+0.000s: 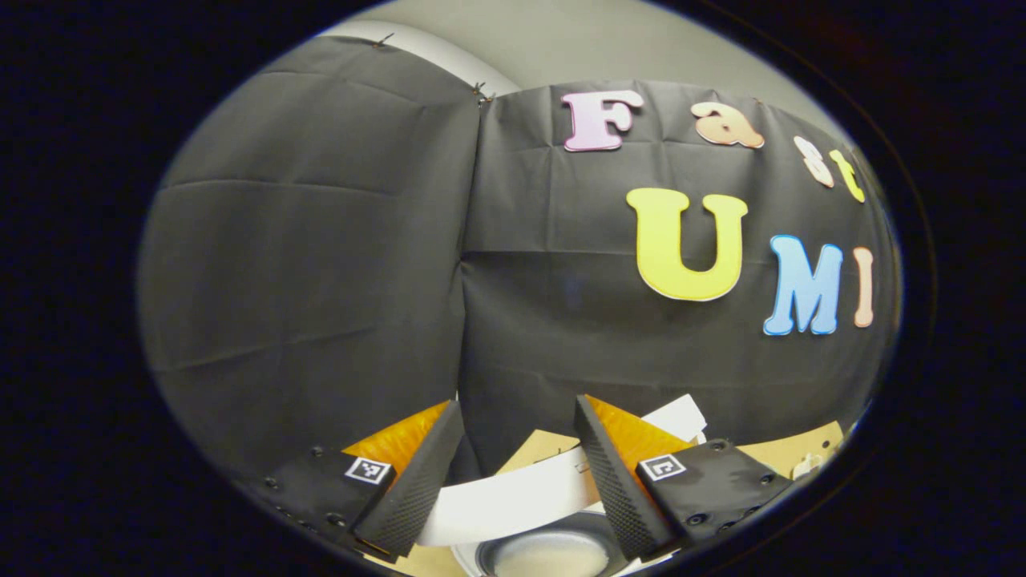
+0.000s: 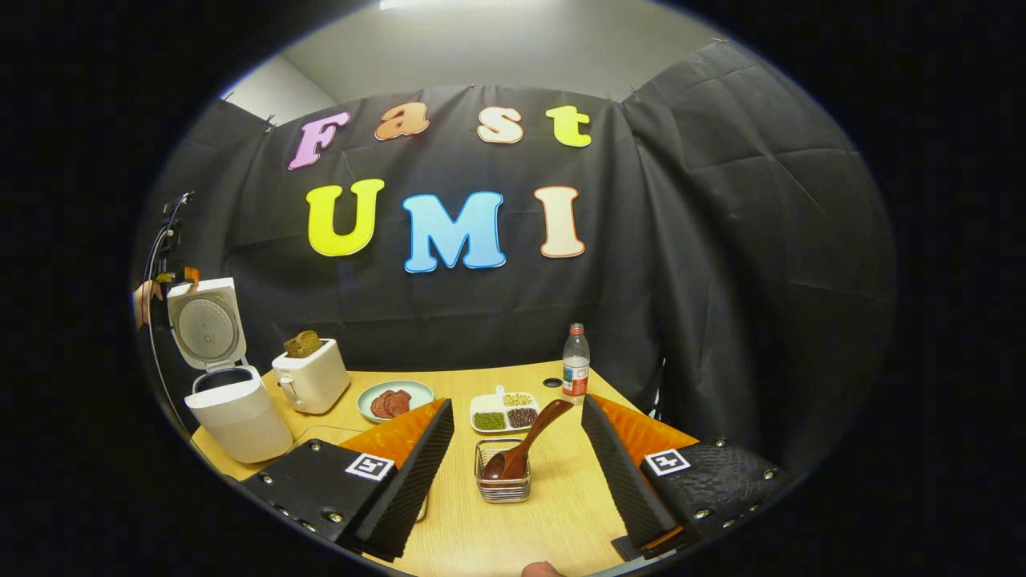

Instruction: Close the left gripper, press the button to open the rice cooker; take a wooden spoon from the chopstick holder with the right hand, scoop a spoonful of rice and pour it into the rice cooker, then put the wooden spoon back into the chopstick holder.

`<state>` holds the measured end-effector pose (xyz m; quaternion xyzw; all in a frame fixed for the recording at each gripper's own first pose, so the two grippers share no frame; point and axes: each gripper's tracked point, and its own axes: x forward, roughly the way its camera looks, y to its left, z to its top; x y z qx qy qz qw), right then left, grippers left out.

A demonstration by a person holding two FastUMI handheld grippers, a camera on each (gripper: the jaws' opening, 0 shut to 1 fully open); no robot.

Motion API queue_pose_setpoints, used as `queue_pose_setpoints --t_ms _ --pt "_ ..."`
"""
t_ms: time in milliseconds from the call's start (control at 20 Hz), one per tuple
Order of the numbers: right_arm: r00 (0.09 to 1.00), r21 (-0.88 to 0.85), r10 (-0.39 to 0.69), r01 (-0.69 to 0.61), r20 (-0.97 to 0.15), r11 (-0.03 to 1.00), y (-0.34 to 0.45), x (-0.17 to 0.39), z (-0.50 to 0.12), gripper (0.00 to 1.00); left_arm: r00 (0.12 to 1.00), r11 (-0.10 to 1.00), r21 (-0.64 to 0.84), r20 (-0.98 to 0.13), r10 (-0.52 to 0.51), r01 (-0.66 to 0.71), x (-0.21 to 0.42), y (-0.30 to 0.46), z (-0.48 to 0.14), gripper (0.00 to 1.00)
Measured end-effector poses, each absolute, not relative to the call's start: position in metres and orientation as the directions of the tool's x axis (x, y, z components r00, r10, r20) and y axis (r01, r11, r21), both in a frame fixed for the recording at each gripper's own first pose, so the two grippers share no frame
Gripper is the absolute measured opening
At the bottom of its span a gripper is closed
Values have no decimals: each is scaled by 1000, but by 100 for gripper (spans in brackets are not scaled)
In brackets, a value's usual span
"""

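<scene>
The wooden spoon [image 2: 525, 445] leans in the wire chopstick holder [image 2: 502, 481] near the table's [image 2: 561, 513] front edge. It looks light and stiff; best gripped on the handle. The right gripper [image 2: 517, 473] stands wide, empty. The left gripper [image 1: 513, 489] also gapes, above the open rice cooker [image 2: 232, 401].

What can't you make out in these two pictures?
- Rice cooker, left gripper view: pot cut off by the bottom edge; contents unclear.
- Chopstick holder, right gripper view: the wooden spoon covers its inside.
- Divided dish, right gripper view: grains too small to identify.
- Water bottle, right gripper view: label too small.
</scene>
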<state>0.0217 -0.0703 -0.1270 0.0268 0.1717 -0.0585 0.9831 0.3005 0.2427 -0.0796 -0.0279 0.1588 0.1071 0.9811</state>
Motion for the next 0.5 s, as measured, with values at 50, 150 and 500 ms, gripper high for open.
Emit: queue_pose_setpoints --t_ms 50,150,500 --pt "935 32 -100 117 -340 993 -73 23 -127 98 926 976 -24 -322 197 -216 295 236 -82 94" --pt "937 33 -92 109 -338 993 -78 26 -126 98 925 977 -22 -328 193 -212 284 225 -87 96" --pt "933 29 -62 77 -353 997 -88 31 -134 98 916 981 -42 -369 161 -190 246 184 -114 97"
